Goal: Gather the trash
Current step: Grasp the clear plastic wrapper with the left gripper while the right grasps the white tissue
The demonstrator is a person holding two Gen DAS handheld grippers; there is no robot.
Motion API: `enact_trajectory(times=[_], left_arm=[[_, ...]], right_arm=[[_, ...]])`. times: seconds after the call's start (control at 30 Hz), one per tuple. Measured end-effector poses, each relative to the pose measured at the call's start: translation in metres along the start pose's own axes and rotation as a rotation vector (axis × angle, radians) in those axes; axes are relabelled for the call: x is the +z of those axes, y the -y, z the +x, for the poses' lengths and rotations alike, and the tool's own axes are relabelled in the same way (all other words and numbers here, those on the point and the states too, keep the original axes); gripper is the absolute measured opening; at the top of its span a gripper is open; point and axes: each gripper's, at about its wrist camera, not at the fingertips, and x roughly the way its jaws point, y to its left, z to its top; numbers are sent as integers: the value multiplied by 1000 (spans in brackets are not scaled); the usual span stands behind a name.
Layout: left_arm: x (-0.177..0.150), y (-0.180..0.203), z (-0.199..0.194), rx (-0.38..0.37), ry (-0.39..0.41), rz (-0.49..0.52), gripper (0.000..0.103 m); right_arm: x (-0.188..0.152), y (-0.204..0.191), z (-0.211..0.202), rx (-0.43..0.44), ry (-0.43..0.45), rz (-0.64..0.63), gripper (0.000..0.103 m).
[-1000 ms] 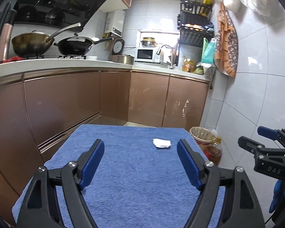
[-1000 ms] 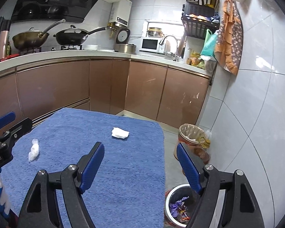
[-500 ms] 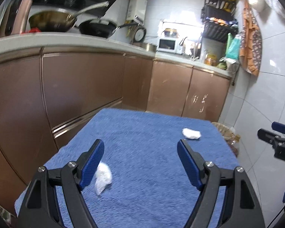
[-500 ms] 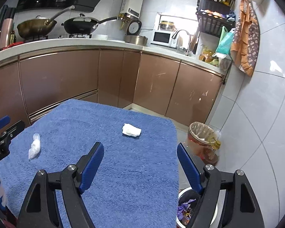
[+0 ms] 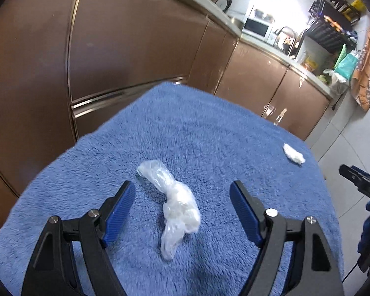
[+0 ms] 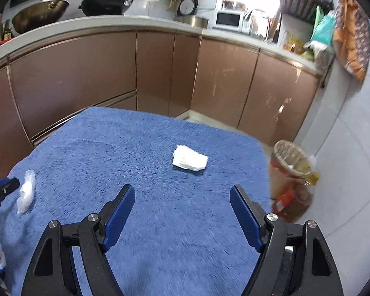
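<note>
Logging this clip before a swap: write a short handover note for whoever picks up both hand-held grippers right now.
Left hand-held gripper: open, empty, low over the blue cloth, its fingers either side of the plastic wrap, not closed on it.
Right hand-held gripper: open, empty, above the cloth, aimed toward the tissue, which lies ahead of it, untouched.
Bin stands on the floor off the cloth's right edge.
Done: nothing collected yet.
Left: grasp the wrap, grasp the tissue, drop both in a bin.
</note>
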Motion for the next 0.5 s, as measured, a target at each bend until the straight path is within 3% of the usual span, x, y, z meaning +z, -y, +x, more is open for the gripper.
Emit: enact_trajectory(times=[0.07,0.2,0.3,0.5], left_arm=[[-1,-2,14,-3,-26,-14,77],[-3,-9,32,-26,-84,-52,54],[-5,-12,35,-33,-99,-69,44],[-9,-11,35,-19,-104,-66,37]], right_arm=[[4,2,20,12,-22,10,78],[11,7,60,25,-57,17,78],[14,15,88,33,-81,36,78],[20,35,133,53,-115,105,78]])
